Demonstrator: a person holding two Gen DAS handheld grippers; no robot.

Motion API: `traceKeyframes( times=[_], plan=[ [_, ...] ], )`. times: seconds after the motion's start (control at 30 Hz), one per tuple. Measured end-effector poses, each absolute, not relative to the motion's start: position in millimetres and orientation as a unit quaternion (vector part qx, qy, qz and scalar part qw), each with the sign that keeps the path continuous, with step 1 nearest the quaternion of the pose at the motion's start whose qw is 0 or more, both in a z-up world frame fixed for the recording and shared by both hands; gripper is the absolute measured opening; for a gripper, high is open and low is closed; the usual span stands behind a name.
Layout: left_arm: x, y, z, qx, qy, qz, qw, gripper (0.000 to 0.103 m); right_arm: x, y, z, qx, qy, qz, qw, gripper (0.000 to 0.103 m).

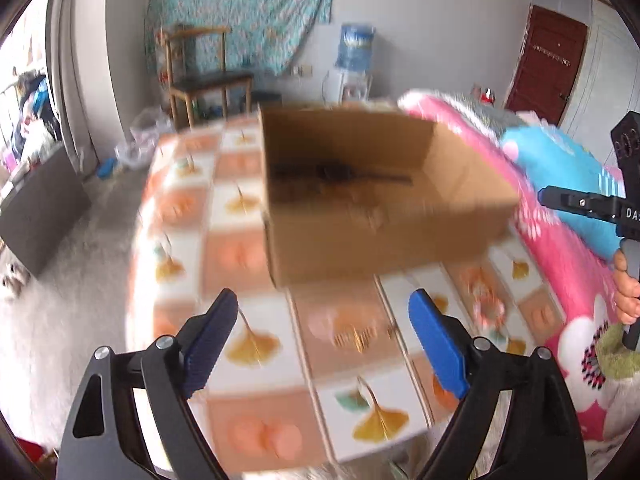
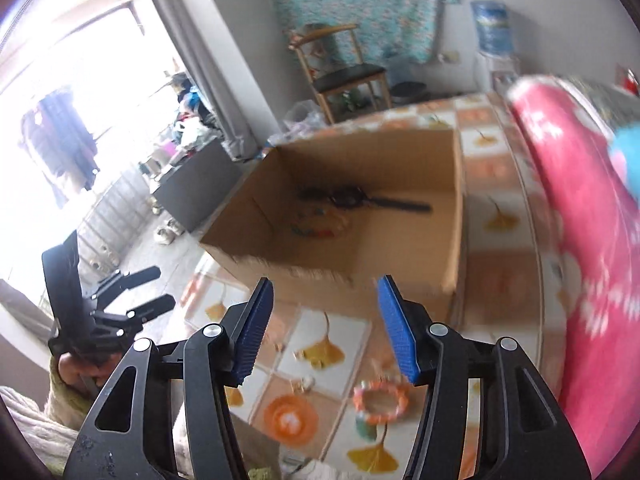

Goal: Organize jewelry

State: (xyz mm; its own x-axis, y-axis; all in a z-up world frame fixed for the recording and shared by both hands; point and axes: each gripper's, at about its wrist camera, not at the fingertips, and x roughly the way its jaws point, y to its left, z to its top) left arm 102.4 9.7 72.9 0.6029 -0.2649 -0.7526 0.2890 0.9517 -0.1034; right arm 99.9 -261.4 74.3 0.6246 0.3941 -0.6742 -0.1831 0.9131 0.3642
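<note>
Left wrist view: fisheye, mounted behind the left tool [image 1: 322,344], looking forward and steeply down along its two fingers at the bench [image 1: 256,320]; cardboard box [image 1: 360,208] close ahead, centre frame; right tool [image 1: 592,208] enters at the right edge.

Right wrist view: fisheye, mounted behind the right tool [image 2: 326,330], same downward tilt, close to the bench [image 2: 320,344]; box [image 2: 360,216] ahead from further right; left tool [image 2: 120,304] at the left edge.

Shared: box, tiled cloth, pink bedding [image 1: 560,240], chair [image 2: 340,68], water dispenser [image 1: 354,48], floral wall hanging [image 2: 360,0].
</note>
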Motion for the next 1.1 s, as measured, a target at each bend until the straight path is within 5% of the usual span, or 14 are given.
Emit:
traceKeyframes(
  times=[0.4,0.73,0.87,1.1],
  plan=[
    [87,-23,-13,0.047,0.487,-0.142,0.860,0.085,57,-249,-2,0.156,0.478,0.112,0.857,0.047],
    [87,-27,-27,0.073,0.490,-0.117,0.860,0.097,67,-188,-21,-0.040,0.472,0.088,0.876,0.039],
    [87,-26,-27,0.072,0.488,-0.118,0.862,0.097,68,-196,-36,-0.053,0.496,0.079,0.863,0.010],
    [86,-27,-27,0.072,0.487,-0.117,0.863,0.097,57,-233,-37,-0.007,0.503,0.058,0.863,0.007]
  ],
)
